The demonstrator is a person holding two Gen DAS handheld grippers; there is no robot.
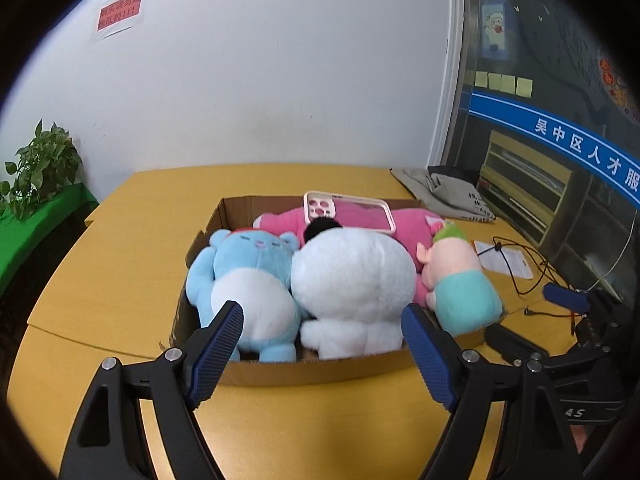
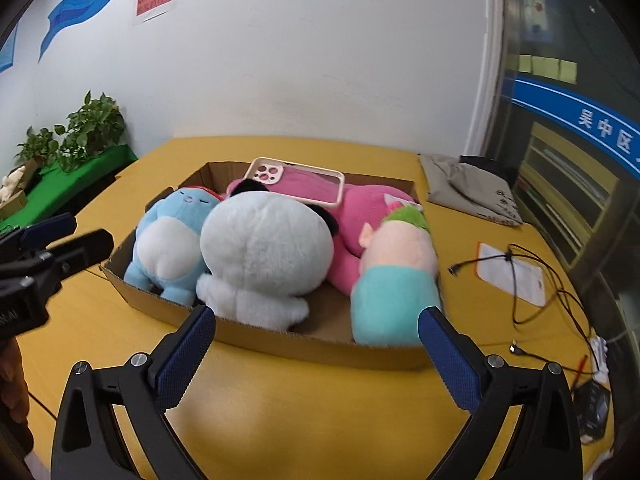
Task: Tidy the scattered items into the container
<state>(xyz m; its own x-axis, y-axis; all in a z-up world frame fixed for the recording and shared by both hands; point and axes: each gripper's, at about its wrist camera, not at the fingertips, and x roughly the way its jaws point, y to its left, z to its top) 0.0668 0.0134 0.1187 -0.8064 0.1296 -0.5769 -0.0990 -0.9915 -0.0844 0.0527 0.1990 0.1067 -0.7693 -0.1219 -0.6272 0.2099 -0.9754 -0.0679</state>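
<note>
**Stock on hand: one carton, filled; both tools empty**

1. Cardboard box — shallow, open-topped, on the yellow surface in front of you. Contents listed below.
2. Blue plush — lying on its back at the left end of the box, white belly up, touching the white plush.
3. White plush — large and round, middle of the box, feet toward the near wall; a black ear shows at its far side.
4. Pink plush — lying along the far side of the box, behind the white one.
5. Phone case — pale frame with camera cut-outs, resting on top of the pink plush.
6. Teal-bodied doll — peach head, green hair, at the right end of the box, leaning over its near right corner.
7. Your left gripper — blue-padded fingers spread wide, holding nothing, hovering just short of the box's near wall.
8. Your right gripper — fingers likewise spread wide and empty, at the near wall, toward the right half of the box.
9. Outside the box, on the surface to the right: folded grey cloth bag, a white paper sheet and a black cable looped over it.
10. Potted plants on a green ledge at the far left.
</note>
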